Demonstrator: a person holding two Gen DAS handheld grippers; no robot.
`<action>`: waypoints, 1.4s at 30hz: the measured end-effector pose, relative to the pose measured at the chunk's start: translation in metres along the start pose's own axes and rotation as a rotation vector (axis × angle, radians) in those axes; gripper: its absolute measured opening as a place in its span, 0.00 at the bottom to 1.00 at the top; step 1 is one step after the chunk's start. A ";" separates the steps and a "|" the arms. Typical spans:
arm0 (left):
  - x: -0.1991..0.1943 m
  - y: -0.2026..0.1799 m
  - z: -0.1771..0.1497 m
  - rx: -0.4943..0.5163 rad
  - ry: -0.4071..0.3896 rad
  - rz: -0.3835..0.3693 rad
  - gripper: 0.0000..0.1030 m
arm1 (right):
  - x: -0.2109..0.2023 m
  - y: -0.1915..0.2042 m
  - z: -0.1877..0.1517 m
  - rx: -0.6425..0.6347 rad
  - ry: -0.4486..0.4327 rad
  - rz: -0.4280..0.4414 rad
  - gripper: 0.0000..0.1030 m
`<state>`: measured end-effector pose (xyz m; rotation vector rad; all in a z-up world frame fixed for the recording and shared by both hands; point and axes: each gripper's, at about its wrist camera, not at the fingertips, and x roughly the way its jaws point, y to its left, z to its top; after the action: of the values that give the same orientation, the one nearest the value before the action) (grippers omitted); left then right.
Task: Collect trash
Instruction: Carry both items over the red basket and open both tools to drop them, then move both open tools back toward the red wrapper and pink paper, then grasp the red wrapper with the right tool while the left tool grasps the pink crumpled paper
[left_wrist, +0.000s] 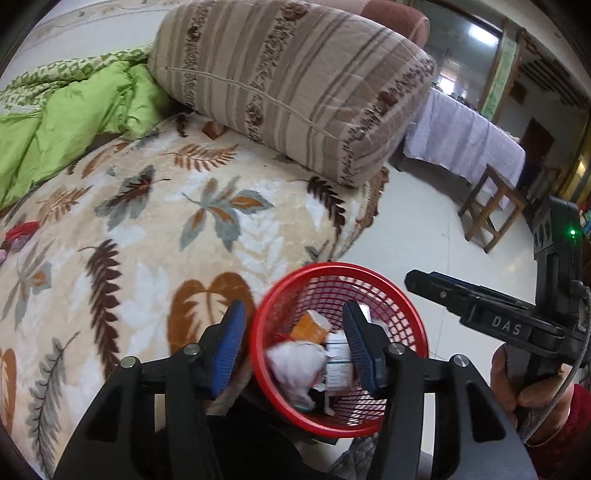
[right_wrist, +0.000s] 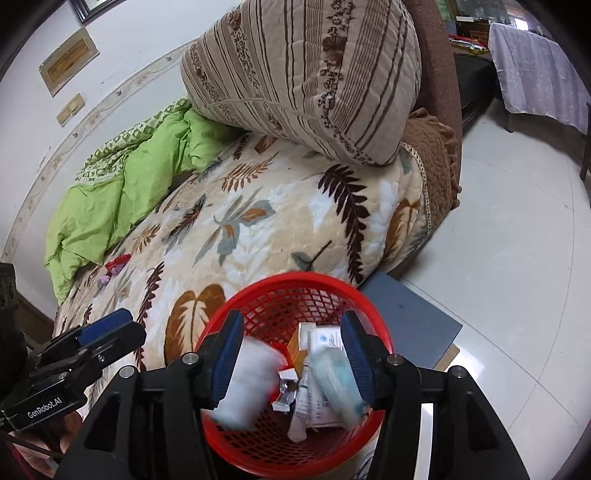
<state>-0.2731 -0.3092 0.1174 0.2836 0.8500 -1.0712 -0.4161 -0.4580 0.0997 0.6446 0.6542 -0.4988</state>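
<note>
Left wrist view: we hold both grippers above a red mesh basket (left_wrist: 413, 325) that stands beside the near edge of a bed covered by a leaf-patterned blanket (left_wrist: 155, 229). At far left a green quilt (left_wrist: 62, 129) lies bunched on the blanket; a striped folded quilt (left_wrist: 295, 85) sits at the bed's far end. Our left gripper (left_wrist: 295, 345) hangs over the basket's left rim, jaws apart and gripping nothing; crumpled white paper (left_wrist: 295, 363), an orange box (left_wrist: 314, 325) and a white carton (left_wrist: 338, 363) lie in the basket below. To the right, a hand (left_wrist: 517, 384) carries our other tool. Right wrist view: our right gripper (right_wrist: 291, 356) is also parted with no grip; a blurred white wad (right_wrist: 245, 380) and a pale blue item (right_wrist: 334, 384) show between its pads, over the basket.
</note>
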 end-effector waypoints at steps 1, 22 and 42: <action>-0.004 0.006 -0.001 -0.010 -0.007 0.012 0.52 | 0.000 0.002 0.001 -0.004 -0.001 0.006 0.56; -0.090 0.264 -0.027 -0.451 -0.173 0.512 0.58 | 0.099 0.215 0.025 -0.285 0.150 0.298 0.59; -0.106 0.446 -0.068 -0.733 -0.209 0.765 0.58 | 0.364 0.459 0.052 -0.165 0.397 0.248 0.65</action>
<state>0.0546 0.0141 0.0669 -0.1273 0.7889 -0.0424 0.1337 -0.2538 0.0578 0.6633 0.9641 -0.0815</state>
